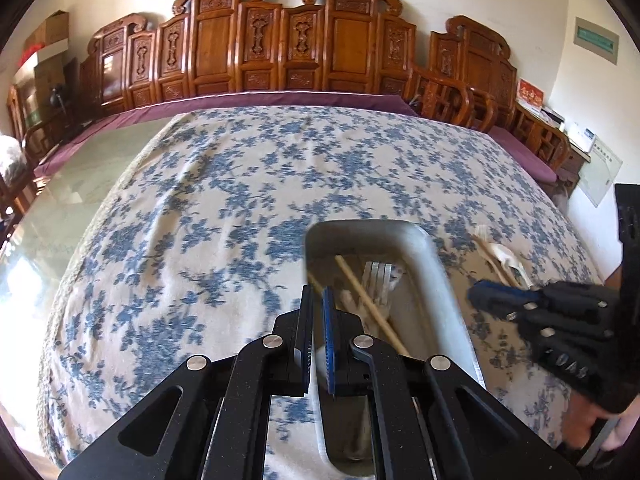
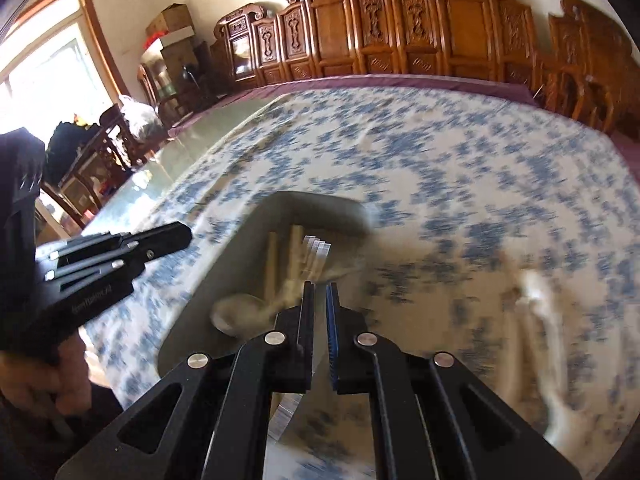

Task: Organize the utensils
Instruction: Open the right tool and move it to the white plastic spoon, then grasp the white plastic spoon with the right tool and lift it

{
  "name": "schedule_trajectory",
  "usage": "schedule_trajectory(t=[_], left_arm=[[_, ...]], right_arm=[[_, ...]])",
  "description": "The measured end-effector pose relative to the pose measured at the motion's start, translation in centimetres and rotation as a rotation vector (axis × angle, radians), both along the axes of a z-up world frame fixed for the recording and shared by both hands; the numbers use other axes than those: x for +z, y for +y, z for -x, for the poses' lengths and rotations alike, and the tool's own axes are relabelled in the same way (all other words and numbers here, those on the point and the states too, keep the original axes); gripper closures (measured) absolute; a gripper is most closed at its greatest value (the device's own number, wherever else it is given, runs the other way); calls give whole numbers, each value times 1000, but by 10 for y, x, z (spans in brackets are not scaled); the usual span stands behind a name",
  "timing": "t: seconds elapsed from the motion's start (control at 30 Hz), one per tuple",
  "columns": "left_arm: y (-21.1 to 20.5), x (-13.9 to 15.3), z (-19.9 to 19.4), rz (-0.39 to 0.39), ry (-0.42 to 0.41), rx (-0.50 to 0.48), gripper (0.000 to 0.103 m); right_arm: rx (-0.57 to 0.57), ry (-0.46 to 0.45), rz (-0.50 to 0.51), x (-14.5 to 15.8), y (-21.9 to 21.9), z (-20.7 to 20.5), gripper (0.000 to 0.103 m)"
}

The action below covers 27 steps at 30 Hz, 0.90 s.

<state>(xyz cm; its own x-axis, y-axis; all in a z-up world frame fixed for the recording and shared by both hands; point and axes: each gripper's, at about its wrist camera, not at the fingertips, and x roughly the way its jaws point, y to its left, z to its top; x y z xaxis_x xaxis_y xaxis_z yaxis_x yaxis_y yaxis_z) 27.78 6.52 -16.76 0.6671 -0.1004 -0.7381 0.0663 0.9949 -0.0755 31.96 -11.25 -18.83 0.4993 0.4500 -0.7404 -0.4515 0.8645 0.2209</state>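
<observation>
A metal tray (image 1: 424, 248) (image 2: 320, 200) lies on the blue-flowered cloth. In it are wooden chopsticks (image 1: 360, 288) (image 2: 280, 256), a fork (image 1: 378, 280) (image 2: 318, 248) and a spoon (image 2: 236, 312). A white spoon and more chopsticks (image 1: 508, 260) lie on the cloth right of the tray, blurred in the right wrist view (image 2: 532, 292). My left gripper (image 1: 318, 294) (image 2: 186, 236) hovers over the tray's left rim, jaws a narrow slit apart, empty. My right gripper (image 2: 320, 290) (image 1: 480, 292) hangs above the tray's near right side, jaws almost together, holding nothing.
The cloth (image 1: 240, 200) covers most of a glass-topped table (image 1: 80, 200). Carved wooden chairs (image 1: 280, 48) line the far edge. A hand (image 1: 588, 428) (image 2: 60, 380) grips each tool's handle. Boxes (image 2: 172, 24) stand in the back corner.
</observation>
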Motion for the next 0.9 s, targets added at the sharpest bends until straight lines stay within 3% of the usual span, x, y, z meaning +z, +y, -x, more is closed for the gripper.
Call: schedule_trajectory(t=[0.1,0.43,0.63,0.7,0.83,0.9], left_arm=[[-15,1,2,-4,-10,-32,86],[-62,2,5,9,-15,-120,86],[-84,-1,6,13,-7,-153,76],[-90,-2,7,16,-3,-161,68],[-102,-5,7,12,0,-185,66],[-108,-7,8,11,0,-192,49]], right_arm=[[-29,-26,47,4,-31,5,95],[-151,-18,182,-9,-127,8,95],[-168,38,253,-34,-148,5,87],[-164,60,264,-40,-150,6,84],[-138,98,294,-54,-148,4,80],[-127,107,316,-58,-146,3,79]])
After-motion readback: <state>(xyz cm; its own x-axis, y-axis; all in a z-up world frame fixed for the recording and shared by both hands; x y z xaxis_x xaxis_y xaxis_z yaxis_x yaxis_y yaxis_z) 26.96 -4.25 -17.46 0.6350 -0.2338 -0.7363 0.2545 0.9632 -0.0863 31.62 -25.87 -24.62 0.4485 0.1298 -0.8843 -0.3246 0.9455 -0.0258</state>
